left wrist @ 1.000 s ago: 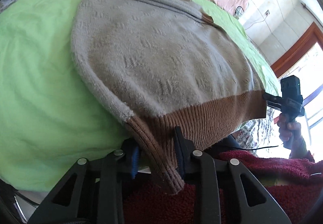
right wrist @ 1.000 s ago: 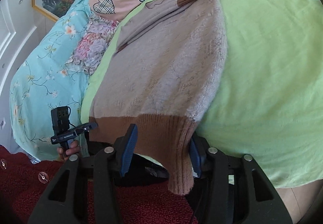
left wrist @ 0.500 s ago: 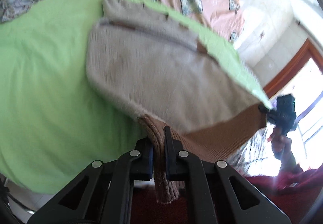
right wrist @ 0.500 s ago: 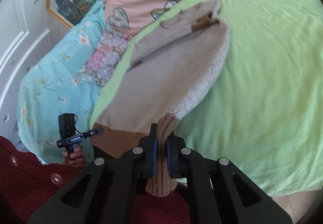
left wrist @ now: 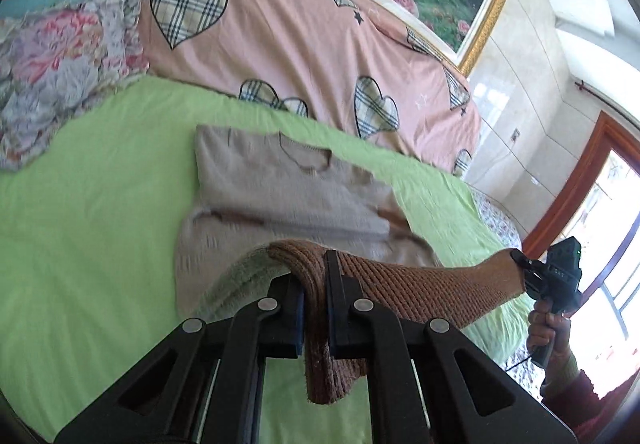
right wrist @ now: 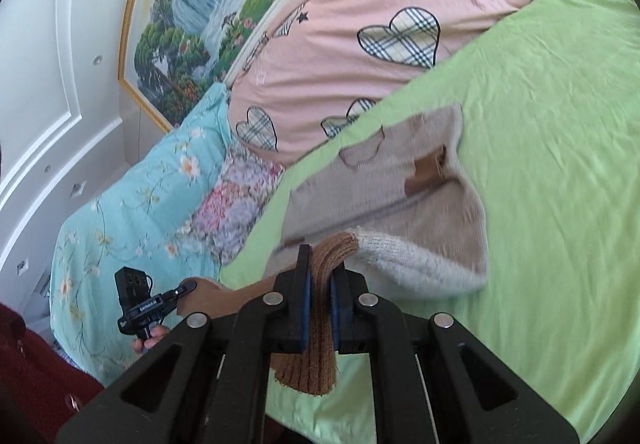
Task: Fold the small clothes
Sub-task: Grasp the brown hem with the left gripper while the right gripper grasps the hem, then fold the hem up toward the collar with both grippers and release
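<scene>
Two views, one sweater [left wrist: 280, 188] hem

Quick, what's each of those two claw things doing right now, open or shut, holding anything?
Left gripper: shut on the sweater's brown ribbed hem.
Right gripper: shut on the other corner of that hem.

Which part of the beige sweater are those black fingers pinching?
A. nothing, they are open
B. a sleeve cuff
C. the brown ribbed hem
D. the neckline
C: both the left gripper and the right gripper are shut on the brown ribbed hem of the sweater, while its neckline lies on the green sheet.
</scene>
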Demonstrator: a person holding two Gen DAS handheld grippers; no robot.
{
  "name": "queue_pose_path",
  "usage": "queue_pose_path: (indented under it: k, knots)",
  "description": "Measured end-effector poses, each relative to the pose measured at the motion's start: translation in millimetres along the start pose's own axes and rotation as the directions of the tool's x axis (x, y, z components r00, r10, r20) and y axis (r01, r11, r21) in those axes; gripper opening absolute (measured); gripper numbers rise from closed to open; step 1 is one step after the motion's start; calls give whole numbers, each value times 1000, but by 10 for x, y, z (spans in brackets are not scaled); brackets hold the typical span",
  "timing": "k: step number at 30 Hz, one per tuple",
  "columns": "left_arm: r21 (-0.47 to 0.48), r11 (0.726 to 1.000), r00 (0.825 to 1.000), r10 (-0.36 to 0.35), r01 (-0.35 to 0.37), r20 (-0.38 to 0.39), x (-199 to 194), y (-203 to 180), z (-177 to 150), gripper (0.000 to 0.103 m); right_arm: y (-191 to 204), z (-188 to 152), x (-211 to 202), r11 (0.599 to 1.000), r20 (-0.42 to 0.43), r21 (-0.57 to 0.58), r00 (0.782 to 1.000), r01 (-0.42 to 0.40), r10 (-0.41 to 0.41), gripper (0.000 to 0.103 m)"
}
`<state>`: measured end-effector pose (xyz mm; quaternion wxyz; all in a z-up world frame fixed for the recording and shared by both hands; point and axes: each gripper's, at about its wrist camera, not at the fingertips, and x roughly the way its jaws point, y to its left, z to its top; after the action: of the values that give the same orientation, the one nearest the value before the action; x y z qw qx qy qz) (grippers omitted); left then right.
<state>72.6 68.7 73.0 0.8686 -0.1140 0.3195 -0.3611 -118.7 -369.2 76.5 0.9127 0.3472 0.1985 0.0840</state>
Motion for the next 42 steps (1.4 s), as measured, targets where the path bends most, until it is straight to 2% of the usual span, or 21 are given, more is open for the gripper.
queue_pose_path:
  k: [3, 7, 10, 14, 20, 25, 30, 35, 37, 38, 39, 41, 42]
  knots:
    - [-12, 1000, 999, 21, -20, 29, 203, 78, 269, 6, -28, 256, 224, 999, 20, -23, 1000, 24, -24, 9]
    - [-9, 999, 998, 54, -54, 26, 576, 147, 581, 6, -122, 582, 547, 997, 30, -33, 997, 68, -67, 9]
    - [-3, 997, 997, 77, -76, 16, 841, 186, 775, 6, -243, 823, 807, 992, 17, -32, 993, 121, -120, 9]
    - [-22, 994, 994, 106, -106, 2, 1231, 324, 1049, 6, -427, 1105, 1150, 989, 14, -4, 989, 147, -147, 9]
    - [-45, 985, 984, 167, -169, -60, 1855, 621, 1255, 6, -805, 1367, 1700, 973, -24, 25, 973, 230, -230, 9]
    - [-58, 972, 970, 218, -226, -110, 2334, 936, 1257, 7, -1179, 1473, 2122, 958, -71, 41, 957, 285, -281, 9]
    - [-65, 959, 951, 261, -275, -165, 2702, 1210, 1161, 7, -1393, 1449, 2427, 940, -112, 25, 935, 341, -336, 9]
    - [-83, 951, 940, 276, -297, -201, 2911, 1354, 1064, 11, -1504, 1376, 2622, 919, -144, 1, 910, 394, -390, 9]
    - [-93, 952, 942, 268, -291, -203, 2876, 1342, 1037, 12, -1535, 1344, 2632, 911, -150, 8, 902, 412, -406, 10]
    - [-106, 954, 944, 255, -281, -208, 2820, 1328, 1016, 13, -1539, 1335, 2612, 911, -148, 20, 902, 412, -405, 12]
    - [-112, 953, 944, 253, -281, -211, 2751, 1304, 987, 20, -1529, 1323, 2538, 911, -138, 39, 905, 411, -403, 14]
    - [-105, 959, 950, 238, -263, -200, 2567, 1201, 907, 30, -1451, 1302, 2379, 912, -95, 56, 911, 407, -401, 34]
    - [-95, 966, 956, 219, -241, -195, 2453, 1101, 846, 35, -1386, 1284, 2284, 915, -69, 53, 916, 399, -395, 36]
